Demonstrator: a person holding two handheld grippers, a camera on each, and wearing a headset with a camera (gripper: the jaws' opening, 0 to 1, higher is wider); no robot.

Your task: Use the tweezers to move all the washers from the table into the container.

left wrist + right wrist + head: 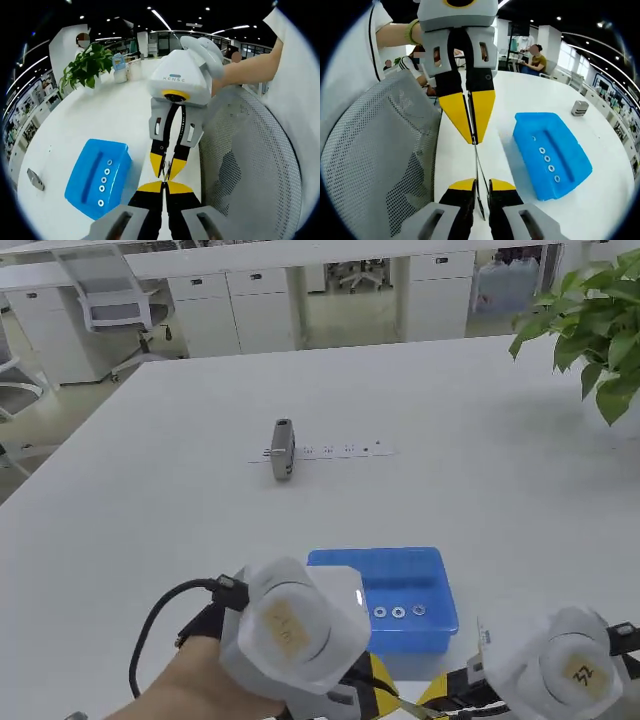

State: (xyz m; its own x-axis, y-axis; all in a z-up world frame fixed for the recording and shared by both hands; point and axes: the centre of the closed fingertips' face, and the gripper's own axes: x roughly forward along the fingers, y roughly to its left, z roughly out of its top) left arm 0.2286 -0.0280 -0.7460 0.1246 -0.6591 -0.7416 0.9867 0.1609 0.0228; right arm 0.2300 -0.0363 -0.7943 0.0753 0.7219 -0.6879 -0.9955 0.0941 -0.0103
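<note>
- Tweezers (478, 175) stretch between the two grippers at the near edge of the white table (450, 490), and the grippers meet nose to nose.
- Left gripper (472, 137) comes in from the left with its yellow jaws pressed together on one end of the tweezers. Its own view shows the same tight pinch (165, 184).
- Right gripper (481, 186) faces it from the right with its jaws a little apart, one on each side of the tweezers' two thin legs. Whether the pads touch the metal, I cannot tell.
- From the head view, the left gripper's (388, 685) tips and the right gripper's (440, 698) tips sit almost touching, just near of the container.
- Blue container (375, 565) lies flat on the table, just beyond the grippers.
- Washers (547, 158) sit inside the container in a neat row of five along its groove. The left gripper view shows the same row (104, 179), and the head view catches three of them (398, 612).
- Farther out, a grey adapter (283, 448) stands at mid-table on a line of sockets.
- A leafy green plant (590, 320) leans in at the far right.
- A mesh chair back (385, 140) sits on the near side, beside the person.
</note>
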